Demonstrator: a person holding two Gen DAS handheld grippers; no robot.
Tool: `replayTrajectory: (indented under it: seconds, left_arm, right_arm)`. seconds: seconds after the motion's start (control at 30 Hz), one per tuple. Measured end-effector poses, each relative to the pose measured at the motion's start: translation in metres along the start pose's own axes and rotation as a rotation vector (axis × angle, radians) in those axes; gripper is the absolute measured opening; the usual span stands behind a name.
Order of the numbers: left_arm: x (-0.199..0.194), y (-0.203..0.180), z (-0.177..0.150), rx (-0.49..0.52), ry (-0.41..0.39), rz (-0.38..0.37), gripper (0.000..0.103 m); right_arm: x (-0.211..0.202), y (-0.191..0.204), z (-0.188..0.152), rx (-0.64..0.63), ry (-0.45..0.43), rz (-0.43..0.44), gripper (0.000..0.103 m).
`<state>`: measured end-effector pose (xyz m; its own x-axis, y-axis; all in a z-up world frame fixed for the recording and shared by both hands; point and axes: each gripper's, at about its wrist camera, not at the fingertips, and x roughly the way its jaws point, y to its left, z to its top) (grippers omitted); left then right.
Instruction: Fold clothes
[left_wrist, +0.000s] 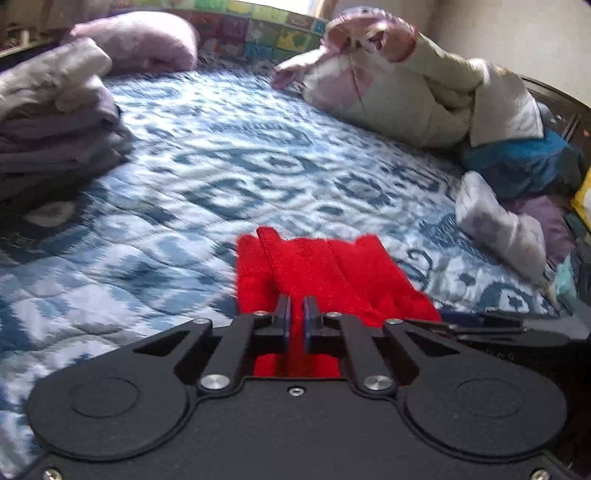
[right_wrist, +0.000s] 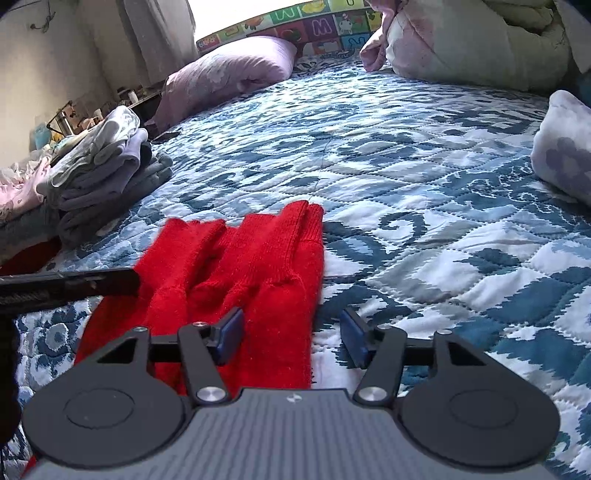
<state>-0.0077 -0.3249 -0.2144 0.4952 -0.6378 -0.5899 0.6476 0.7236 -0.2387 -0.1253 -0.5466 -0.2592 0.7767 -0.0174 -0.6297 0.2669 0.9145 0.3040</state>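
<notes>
Left wrist view: the left gripper (left_wrist: 296, 314) tilts downward over the bed (left_wrist: 207, 177), jaws pressed together, pinching the near edge of the red knit garment (left_wrist: 325, 273). The garment's long axis runs away from the camera.

Right wrist view: the right gripper (right_wrist: 291, 334) angles downward, jaws spread, straddling the red knit garment's (right_wrist: 251, 266) right edge without pinching. The garment lies lengthwise, pointing toward the pillow (right_wrist: 229, 70).
</notes>
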Motion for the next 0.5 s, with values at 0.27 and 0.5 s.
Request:
replayTrajectory:
  seconds: [0.27, 0.5]
  left_arm:
    - [-0.055, 0.016, 0.002, 0.003, -0.085, 0.156, 0.004]
    - [-0.102, 0.039, -0.012, 0.023, -0.107, 0.332, 0.004]
  right_arm:
    - [-0.001, -0.002, -0.001, 0.012, -0.014, 0.013, 0.062]
    - [-0.004, -0.003, -0.002, 0.030, -0.015, 0.022, 0.063]
